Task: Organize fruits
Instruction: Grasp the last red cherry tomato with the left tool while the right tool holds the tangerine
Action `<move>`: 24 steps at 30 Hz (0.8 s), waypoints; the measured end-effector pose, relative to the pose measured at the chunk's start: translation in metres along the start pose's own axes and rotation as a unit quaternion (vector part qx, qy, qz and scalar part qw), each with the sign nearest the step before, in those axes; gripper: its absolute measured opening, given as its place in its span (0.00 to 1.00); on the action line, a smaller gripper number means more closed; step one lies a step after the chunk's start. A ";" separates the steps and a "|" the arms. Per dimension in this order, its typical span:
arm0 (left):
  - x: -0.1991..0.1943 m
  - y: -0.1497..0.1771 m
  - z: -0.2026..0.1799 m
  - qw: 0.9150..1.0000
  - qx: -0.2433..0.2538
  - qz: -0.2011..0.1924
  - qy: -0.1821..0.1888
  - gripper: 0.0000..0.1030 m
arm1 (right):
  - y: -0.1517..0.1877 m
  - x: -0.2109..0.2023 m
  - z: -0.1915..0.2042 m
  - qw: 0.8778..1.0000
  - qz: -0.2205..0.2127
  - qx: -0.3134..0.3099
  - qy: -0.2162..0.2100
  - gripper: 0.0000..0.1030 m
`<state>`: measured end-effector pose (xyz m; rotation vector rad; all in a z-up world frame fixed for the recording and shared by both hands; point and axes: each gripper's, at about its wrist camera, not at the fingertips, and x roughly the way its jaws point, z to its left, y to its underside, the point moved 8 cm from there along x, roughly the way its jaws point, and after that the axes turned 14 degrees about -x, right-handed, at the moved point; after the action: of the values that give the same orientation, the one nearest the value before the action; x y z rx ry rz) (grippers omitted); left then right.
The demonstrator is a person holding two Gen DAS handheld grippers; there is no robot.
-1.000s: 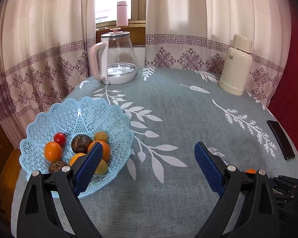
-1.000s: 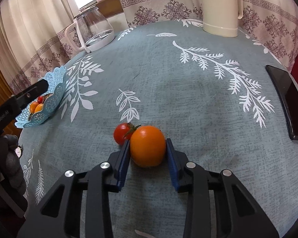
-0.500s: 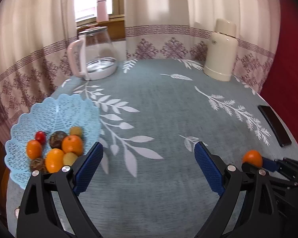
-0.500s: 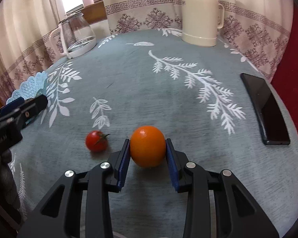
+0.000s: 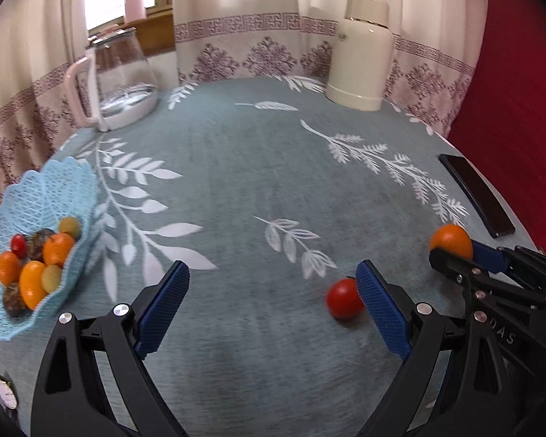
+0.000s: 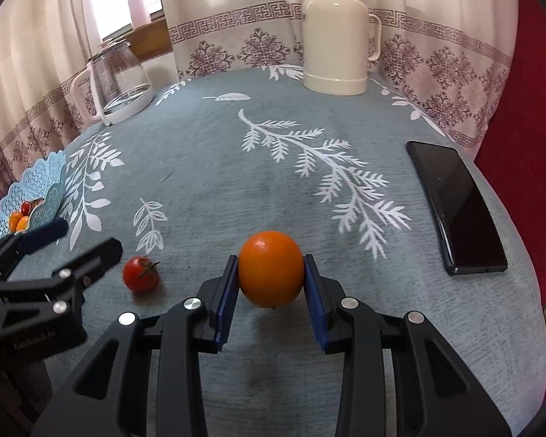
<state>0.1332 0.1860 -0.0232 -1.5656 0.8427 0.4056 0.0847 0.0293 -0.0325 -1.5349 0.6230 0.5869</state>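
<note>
A round orange fruit (image 6: 270,268) is clamped between the right gripper (image 6: 269,291) pads. A small red tomato (image 5: 344,298) lies just beside the spread-open left gripper (image 5: 273,309), well apart from the light-blue lattice plastic basket (image 5: 36,196).

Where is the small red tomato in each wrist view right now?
Left wrist: tomato lies low right of centre on the cloth, just beside the right blue pad of the open left gripper.
Right wrist: tomato lies low left, left of the held orange.
Shared landmark: cream thermos.
</note>
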 end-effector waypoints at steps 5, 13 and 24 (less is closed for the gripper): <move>0.009 0.008 -0.009 1.000 0.005 0.020 0.008 0.79 | 0.001 0.001 -0.002 1.000 -0.001 0.005 -0.005 0.34; 0.013 0.013 -0.018 0.999 0.007 0.038 0.030 0.66 | 0.002 0.002 -0.002 1.000 -0.001 0.007 -0.012 0.34; 0.014 0.027 -0.036 0.996 0.021 0.066 0.060 0.36 | 0.002 0.001 -0.002 1.000 -0.002 0.008 -0.013 0.34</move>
<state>0.1159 0.1478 -0.0454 -1.5122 1.0444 0.3897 0.0837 0.0268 -0.0348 -1.5103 0.6041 0.5961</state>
